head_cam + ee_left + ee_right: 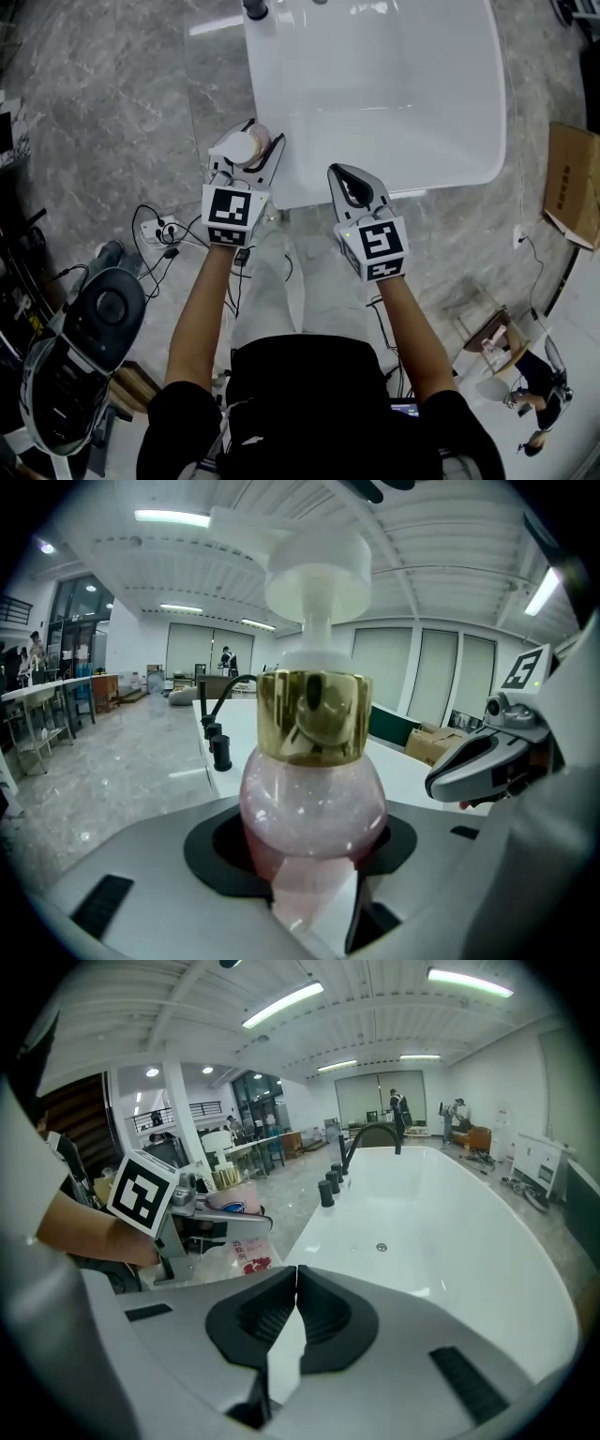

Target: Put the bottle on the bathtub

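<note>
Pink and clear-bodied, with a gold collar and a white pump head, the bottle [314, 799] was found pinched at its round belly between the jaws of the left gripper [255, 141], which stood wide around it. It hung in the air just beside the near left corner of the white bathtub [394, 187], outside the rim and above the grey floor, touching neither. The right gripper [349, 173] carried nothing; its jaws were pressed together, and it hovered over the tub's near end. Judged on this evidence, the pick-up was complete and the placing was not yet done: the bottle had yet to be brought over the rim, set down and released. Its long axis ran close to vertical, pump head uppermost, the spout reaching leftward in the left gripper view.
</note>
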A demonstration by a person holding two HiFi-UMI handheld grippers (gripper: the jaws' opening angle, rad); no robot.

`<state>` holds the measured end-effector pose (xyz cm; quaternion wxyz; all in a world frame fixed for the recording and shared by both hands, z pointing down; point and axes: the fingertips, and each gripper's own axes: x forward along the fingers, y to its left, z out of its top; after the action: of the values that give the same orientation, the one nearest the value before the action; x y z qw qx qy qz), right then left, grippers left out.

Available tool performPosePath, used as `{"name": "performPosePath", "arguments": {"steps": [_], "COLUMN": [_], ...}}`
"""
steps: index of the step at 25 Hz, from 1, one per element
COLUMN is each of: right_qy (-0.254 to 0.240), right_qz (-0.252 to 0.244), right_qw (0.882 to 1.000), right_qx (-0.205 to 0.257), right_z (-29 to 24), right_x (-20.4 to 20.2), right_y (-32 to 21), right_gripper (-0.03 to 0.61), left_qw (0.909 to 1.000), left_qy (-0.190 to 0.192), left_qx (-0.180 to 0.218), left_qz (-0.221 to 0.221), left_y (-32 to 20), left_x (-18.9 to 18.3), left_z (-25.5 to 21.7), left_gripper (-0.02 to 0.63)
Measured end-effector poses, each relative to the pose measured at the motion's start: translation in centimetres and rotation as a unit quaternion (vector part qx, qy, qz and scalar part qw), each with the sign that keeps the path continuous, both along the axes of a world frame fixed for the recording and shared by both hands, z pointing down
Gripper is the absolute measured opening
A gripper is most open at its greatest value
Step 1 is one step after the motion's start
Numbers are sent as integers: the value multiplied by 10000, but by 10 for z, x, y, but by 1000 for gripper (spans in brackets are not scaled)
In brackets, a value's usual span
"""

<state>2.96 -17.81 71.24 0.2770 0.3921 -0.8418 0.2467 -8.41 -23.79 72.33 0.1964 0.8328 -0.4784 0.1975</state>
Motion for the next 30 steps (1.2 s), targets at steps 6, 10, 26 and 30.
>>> {"name": "performPosePath", "arguments": {"steps": [6,10,26,30], "right_qy": [31,22,78,59], "right_qz": [38,21,-29,-44], "right_qw": [9999,9998,9994,9992], "right_qx": [-152,-208,-344,-383], "right_z": [15,18,36,41], "right_x": [-2,-7,-5,-7], "right_y": [2,1,0,-1], "right_gripper": [25,25,25,25], "left_qw": [10000,9999,9985,9983], "left_qy": [33,145,209,192], "left_qx": [13,68,480,491], "left_qz": [58,22,173,246], "left_y": [-14,-20,-36,-35], "left_x": [5,6,21,22], "left_z": [7,8,5,9], "left_gripper": [229,229,224,224]}}
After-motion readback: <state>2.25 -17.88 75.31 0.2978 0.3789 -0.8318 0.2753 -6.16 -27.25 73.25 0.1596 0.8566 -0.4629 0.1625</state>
